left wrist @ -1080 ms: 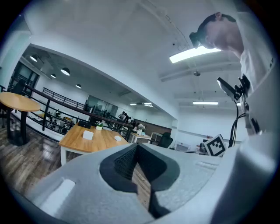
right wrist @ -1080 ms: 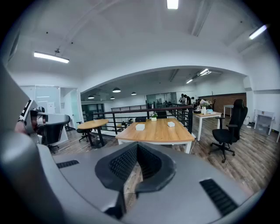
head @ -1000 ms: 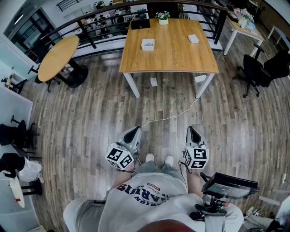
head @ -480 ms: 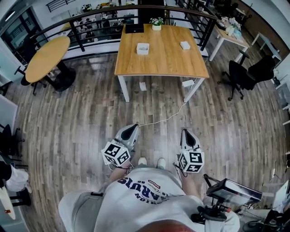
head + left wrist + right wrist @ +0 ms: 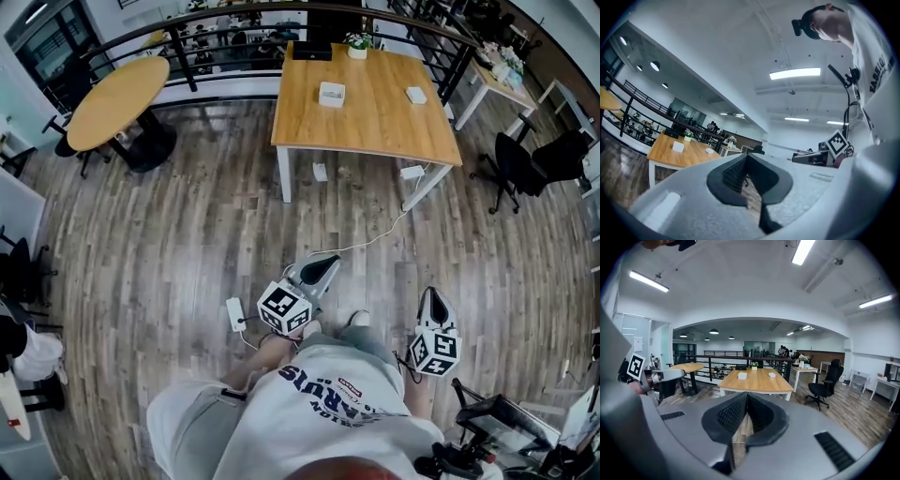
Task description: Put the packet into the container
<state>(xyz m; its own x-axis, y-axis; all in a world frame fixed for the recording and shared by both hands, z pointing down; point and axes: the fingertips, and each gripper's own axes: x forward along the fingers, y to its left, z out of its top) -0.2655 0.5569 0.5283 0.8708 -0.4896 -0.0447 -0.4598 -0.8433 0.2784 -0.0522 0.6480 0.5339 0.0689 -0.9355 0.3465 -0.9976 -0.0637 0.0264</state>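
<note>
Far ahead stands a square wooden table [image 5: 375, 117]. A white open container [image 5: 331, 93] sits on it, and a smaller white packet [image 5: 415, 95] lies to its right. Both grippers hang low in front of the person, well short of the table, over the wood floor. My left gripper [image 5: 324, 265] is shut with nothing in it; its jaws meet at the tip in the left gripper view [image 5: 746, 157]. My right gripper [image 5: 434, 298] is also shut and empty [image 5: 747, 394]. In the right gripper view the container [image 5: 742, 375] and packet [image 5: 772, 375] show straight ahead.
A round wooden table [image 5: 117, 94] stands at the far left before a black railing [image 5: 225, 21]. Black office chairs [image 5: 530, 159] are at the right. A white cable [image 5: 380, 236] and a power strip [image 5: 234, 313] lie on the floor. A plant pot [image 5: 356, 42] tops the square table.
The whole head view has swung, so the table now sits further right. Both grippers have shifted right in the picture, the right one lower. The floor power strip has come into view.
</note>
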